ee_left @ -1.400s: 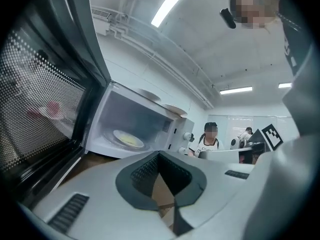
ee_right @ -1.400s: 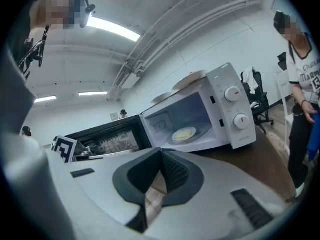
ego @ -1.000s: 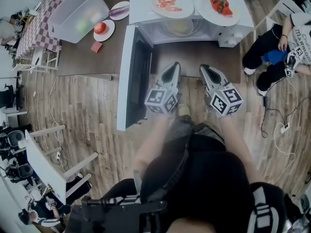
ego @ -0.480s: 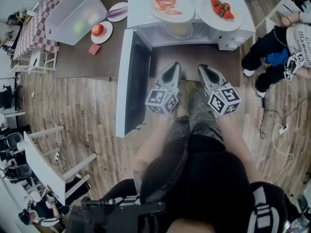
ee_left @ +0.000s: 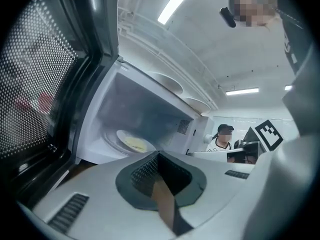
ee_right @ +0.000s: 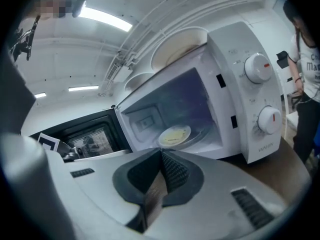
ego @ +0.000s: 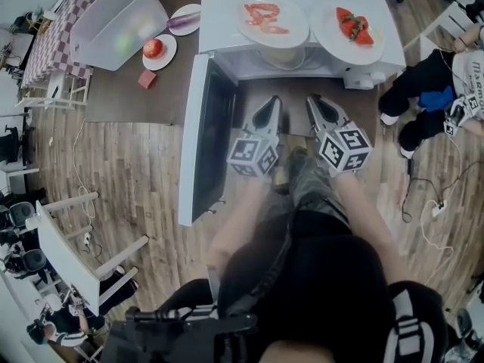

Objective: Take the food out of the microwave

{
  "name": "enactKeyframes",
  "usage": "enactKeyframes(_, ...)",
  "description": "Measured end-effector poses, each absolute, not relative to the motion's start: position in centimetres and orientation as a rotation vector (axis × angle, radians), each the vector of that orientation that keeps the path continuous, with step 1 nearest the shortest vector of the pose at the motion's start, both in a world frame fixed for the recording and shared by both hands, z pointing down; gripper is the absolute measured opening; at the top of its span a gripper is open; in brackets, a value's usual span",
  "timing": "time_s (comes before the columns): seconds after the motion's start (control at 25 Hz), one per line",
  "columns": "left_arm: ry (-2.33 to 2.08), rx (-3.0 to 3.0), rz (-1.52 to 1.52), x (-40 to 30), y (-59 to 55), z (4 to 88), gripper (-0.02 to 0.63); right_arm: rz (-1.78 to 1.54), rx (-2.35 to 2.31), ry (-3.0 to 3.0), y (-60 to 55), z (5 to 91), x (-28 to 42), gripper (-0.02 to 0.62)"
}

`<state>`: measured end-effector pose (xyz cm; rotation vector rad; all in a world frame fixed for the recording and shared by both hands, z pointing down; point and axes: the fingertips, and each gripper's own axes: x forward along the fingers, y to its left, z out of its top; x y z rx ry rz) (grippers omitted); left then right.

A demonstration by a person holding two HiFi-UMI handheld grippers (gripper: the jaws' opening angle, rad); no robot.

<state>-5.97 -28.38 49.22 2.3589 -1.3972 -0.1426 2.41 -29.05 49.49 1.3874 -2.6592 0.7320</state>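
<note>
Open microwave on the desk, food inside.
Its door hangs open leftward; the plate of food sits inside; left gripper and right gripper hover in front, both closed, empty.

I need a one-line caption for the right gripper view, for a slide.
Shut right gripper faces the open microwave, a plate of yellow food inside.

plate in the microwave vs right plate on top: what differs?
The plate in the microwave holds pale yellow food; the right plate on top holds red pieces. The former sits inside the open microwave, the latter on its roof. Both are round.
</note>
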Motion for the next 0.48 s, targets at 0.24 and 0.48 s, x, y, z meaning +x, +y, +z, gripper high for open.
enactKeyframes(0.24,-1.412,2.334,-0.147,-6.0,-29.4,49.4,0.005,0.754,1.39,-2.64,-30.7,49.9,2.4,0.003)
enactKeyframes(0.48,-1.427,2.324,-0.153,-5.7,-30.4,49.5,0.005,0.754,1.417,-2.611,-31.8,50.4,3.2,0.004)
